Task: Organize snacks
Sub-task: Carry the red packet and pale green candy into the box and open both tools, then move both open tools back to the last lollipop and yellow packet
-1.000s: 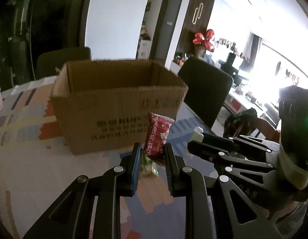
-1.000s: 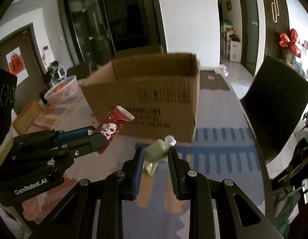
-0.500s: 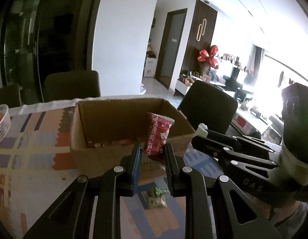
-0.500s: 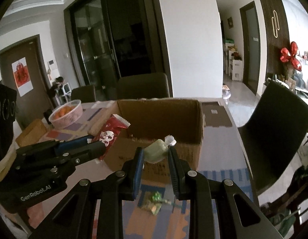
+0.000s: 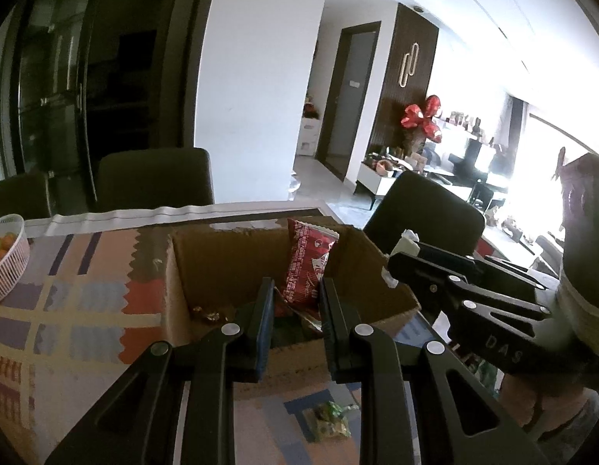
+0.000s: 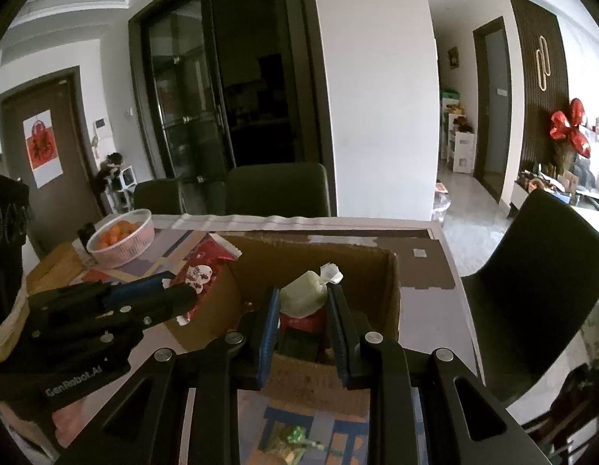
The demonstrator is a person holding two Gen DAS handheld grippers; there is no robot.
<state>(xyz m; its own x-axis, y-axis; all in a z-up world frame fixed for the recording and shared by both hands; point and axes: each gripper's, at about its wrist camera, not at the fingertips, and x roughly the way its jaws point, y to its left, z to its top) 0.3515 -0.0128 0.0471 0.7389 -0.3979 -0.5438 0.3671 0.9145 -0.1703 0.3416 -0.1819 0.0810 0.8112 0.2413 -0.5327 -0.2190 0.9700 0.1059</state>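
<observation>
- Left gripper (image 5: 292, 312): jaws closed on a red snack packet (image 5: 308, 267), pinched at its lower end. Packet stands upright, slightly tilted, above the open cardboard box (image 5: 222, 263).
- From the right wrist view, the left gripper (image 6: 175, 294) comes in from 9 o'clock; the red packet (image 6: 200, 271) sits over the box's left wall.
- Right gripper (image 6: 302, 312): jaws clamped on a pale green wrapped snack (image 6: 305, 294), its white twisted end pointing toward 1 o'clock. Held over the box (image 6: 392, 290) interior.
- From the left wrist view, the right gripper (image 5: 405, 259) reaches in from 3 o'clock, its tip over the box's right rim; only a bit of the pale wrapper (image 5: 408, 239) shows at the tip.
- Box contents: several wrapped items on the floor, red and dark; details too dim to tell. A gold-brown wrapper (image 5: 208, 313) lies near the left inner wall.
- One small green wrapped candy (image 5: 330, 422) lies on the patterned tablecloth (image 5: 78, 310) outside the box, at 6 o'clock, near its front wall. Same candy (image 6: 293, 441) shows at 6 o'clock in the right wrist view.
- White basket of orange fruit (image 6: 123, 236) stands on the table at 10 o'clock, well apart from the box; its edge (image 5: 7, 259) shows at 9 o'clock in the left view.
- Dark chairs (image 6: 278, 190) stand around the table's far side.
</observation>
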